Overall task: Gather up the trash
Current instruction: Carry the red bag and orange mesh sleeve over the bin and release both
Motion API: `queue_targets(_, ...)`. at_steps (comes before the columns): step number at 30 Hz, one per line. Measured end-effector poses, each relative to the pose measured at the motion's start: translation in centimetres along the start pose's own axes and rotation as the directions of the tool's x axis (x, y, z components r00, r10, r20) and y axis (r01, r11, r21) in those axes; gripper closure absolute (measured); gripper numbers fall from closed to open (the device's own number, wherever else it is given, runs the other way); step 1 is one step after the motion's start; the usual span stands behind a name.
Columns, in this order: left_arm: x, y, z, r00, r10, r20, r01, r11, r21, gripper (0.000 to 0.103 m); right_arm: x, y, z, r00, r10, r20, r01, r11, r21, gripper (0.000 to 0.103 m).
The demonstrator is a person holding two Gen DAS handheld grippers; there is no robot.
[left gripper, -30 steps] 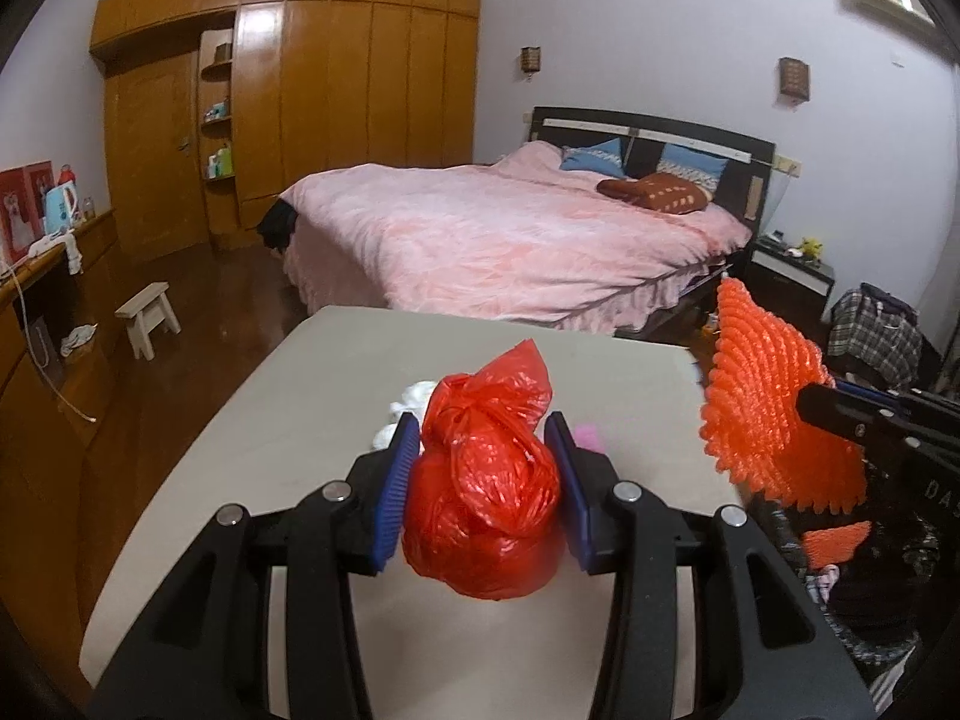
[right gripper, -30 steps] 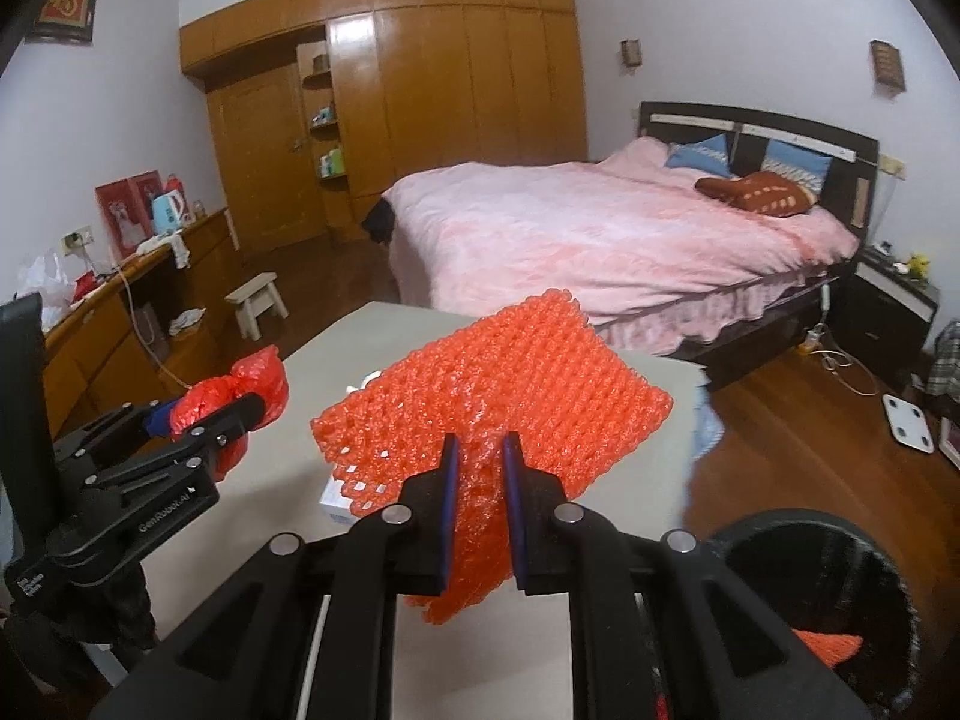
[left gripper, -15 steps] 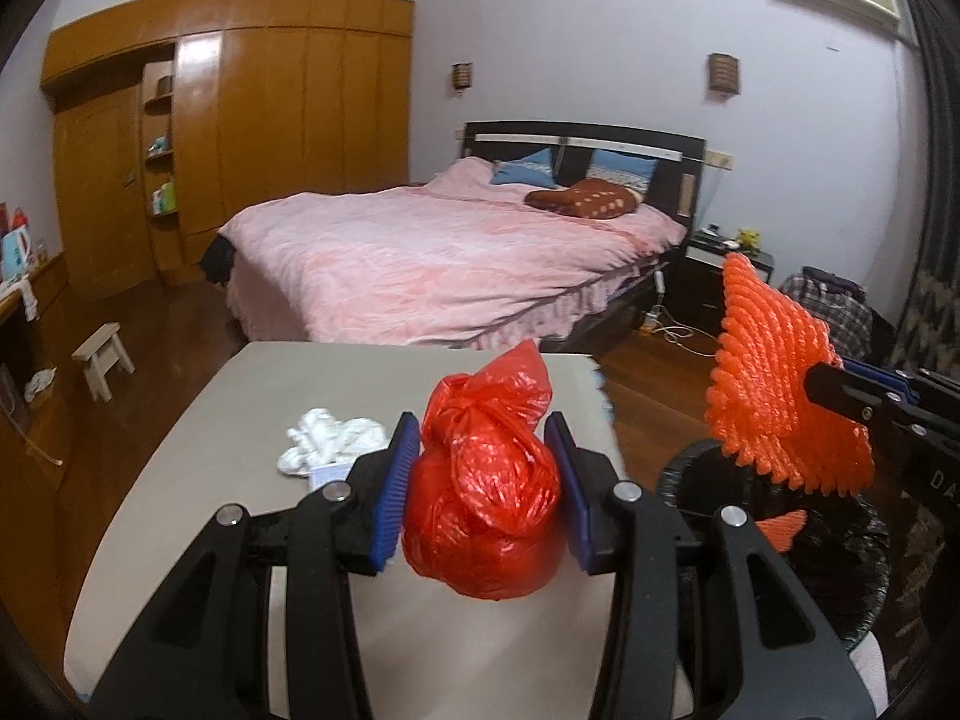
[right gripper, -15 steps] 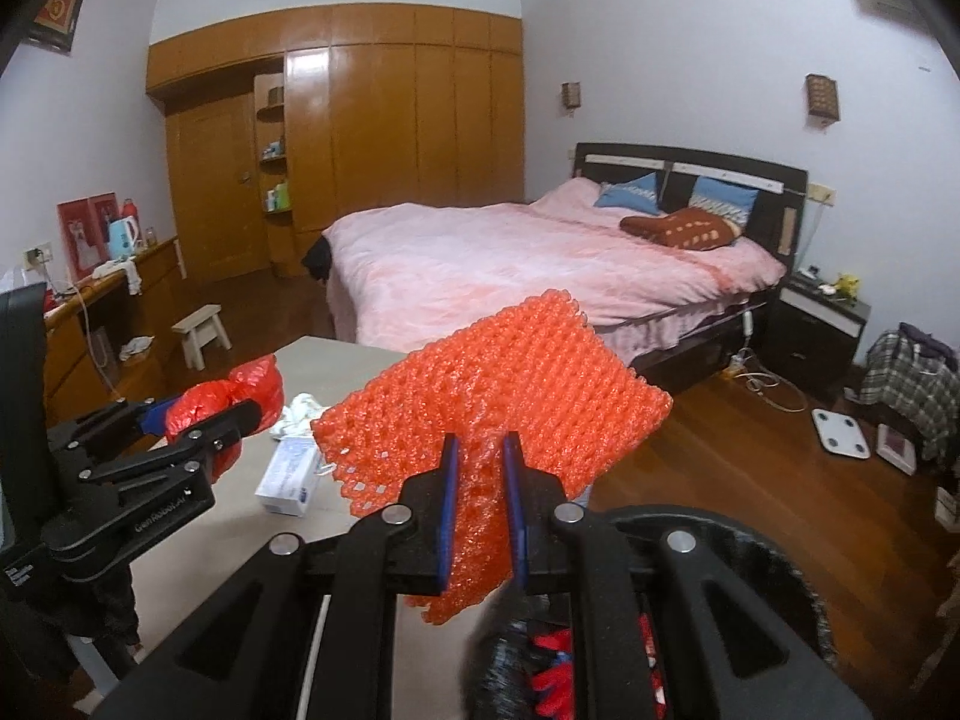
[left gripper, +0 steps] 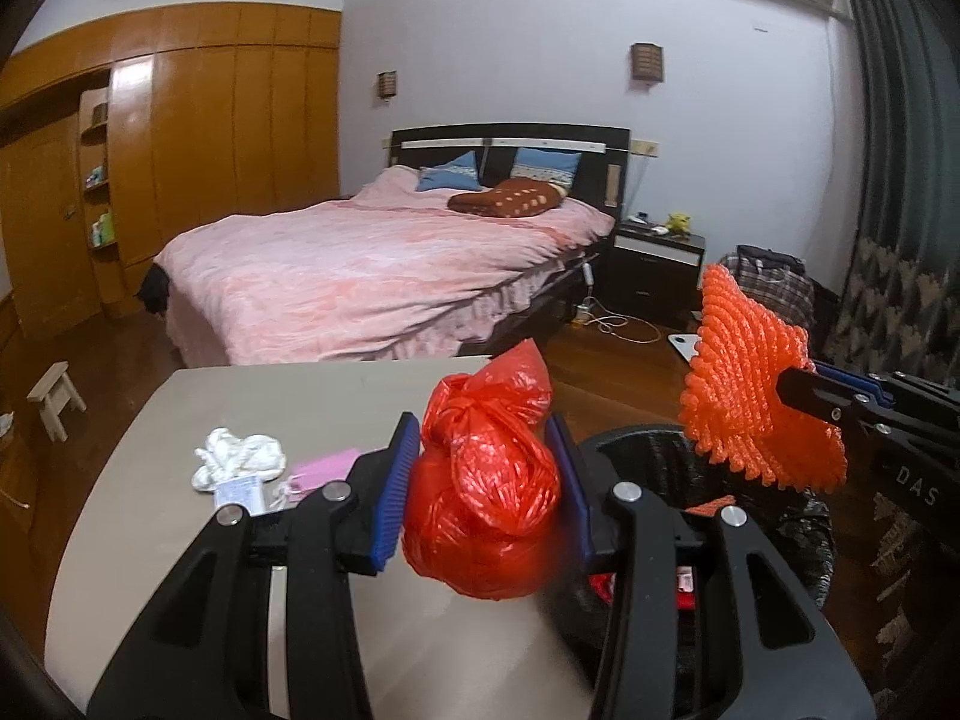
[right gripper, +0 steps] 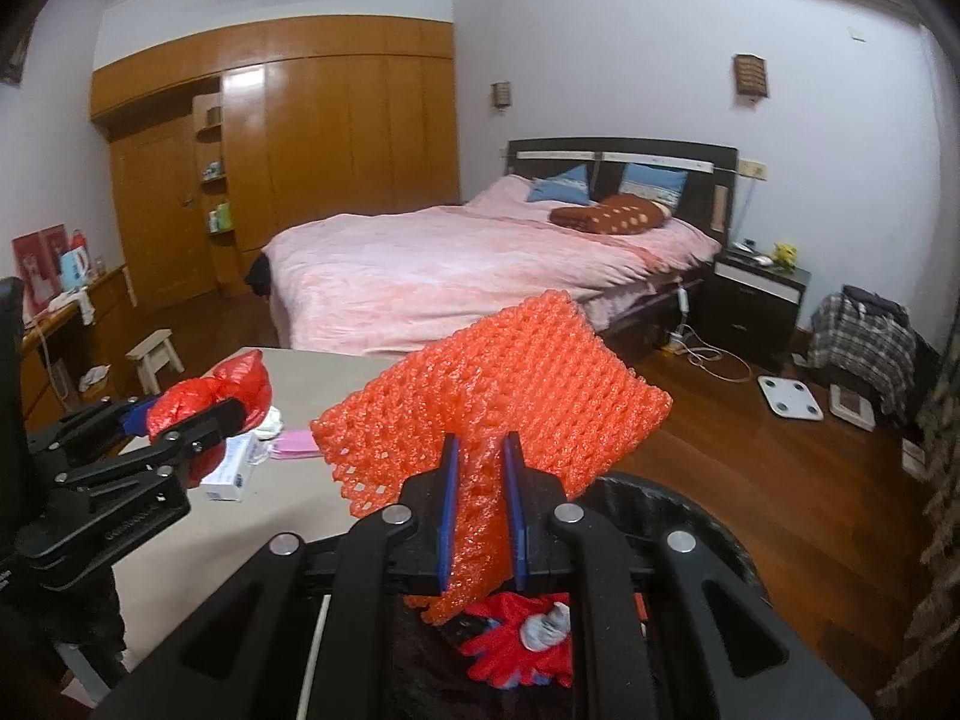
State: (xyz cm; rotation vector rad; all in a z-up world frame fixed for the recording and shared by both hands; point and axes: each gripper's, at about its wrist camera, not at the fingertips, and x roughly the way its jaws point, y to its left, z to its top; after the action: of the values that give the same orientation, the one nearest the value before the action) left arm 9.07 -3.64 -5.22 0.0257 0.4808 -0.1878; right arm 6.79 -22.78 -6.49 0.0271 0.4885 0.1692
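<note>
My left gripper is shut on a knotted red plastic bag and holds it above the right edge of the beige table, beside the black trash bin. It also shows in the right wrist view. My right gripper is shut on an orange foam net and holds it over the bin, which holds red trash. The net also shows in the left wrist view.
On the table lie a white crumpled tissue, a small white box and a pink paper. A pink bed, a nightstand and a white scale on the wood floor lie beyond.
Both grippers have swung to the right from over the table toward the bin, each still holding its trash. The bin has come into view under them.
</note>
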Motion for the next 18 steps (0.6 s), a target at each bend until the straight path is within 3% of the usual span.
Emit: queue_targets(18,3.7,-6.1,-1.6,0.988,-0.147,-0.054,0.151,0.986,0.073,0.061,-0.2,-6.9,-4.0,0.99,-0.111,-0.085,0.118,0.99,0.08,0.089)
